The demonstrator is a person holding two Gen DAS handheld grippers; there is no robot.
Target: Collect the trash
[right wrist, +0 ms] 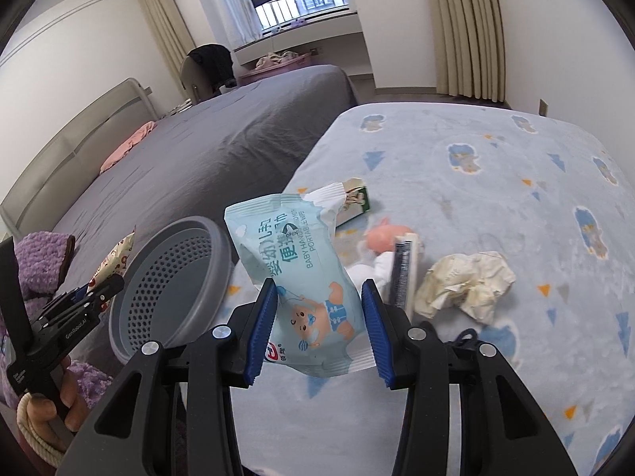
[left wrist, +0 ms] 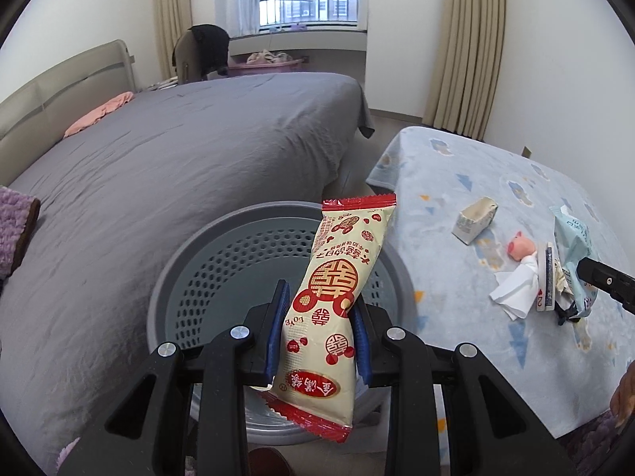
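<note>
My left gripper (left wrist: 319,297) is shut on a cream and red snack wrapper (left wrist: 337,301) and holds it over the grey perforated trash basket (left wrist: 222,254). My right gripper (right wrist: 319,289) is shut on a light blue baby wipes pack (right wrist: 305,277) above the blue blanket. The basket also shows in the right wrist view (right wrist: 174,277), with the left gripper (right wrist: 95,289) beside it. On the blanket lie a crumpled paper (right wrist: 464,281), a small carton (right wrist: 355,200), a card deck (right wrist: 403,273), a pink pig toy (right wrist: 383,238) and white tissue (left wrist: 514,285).
A grey bed (left wrist: 178,158) lies to the left. The blue patterned blanket (right wrist: 496,158) covers the surface on the right. A purple fuzzy slipper (right wrist: 39,261) sits near the basket. Curtains and a window stand at the back.
</note>
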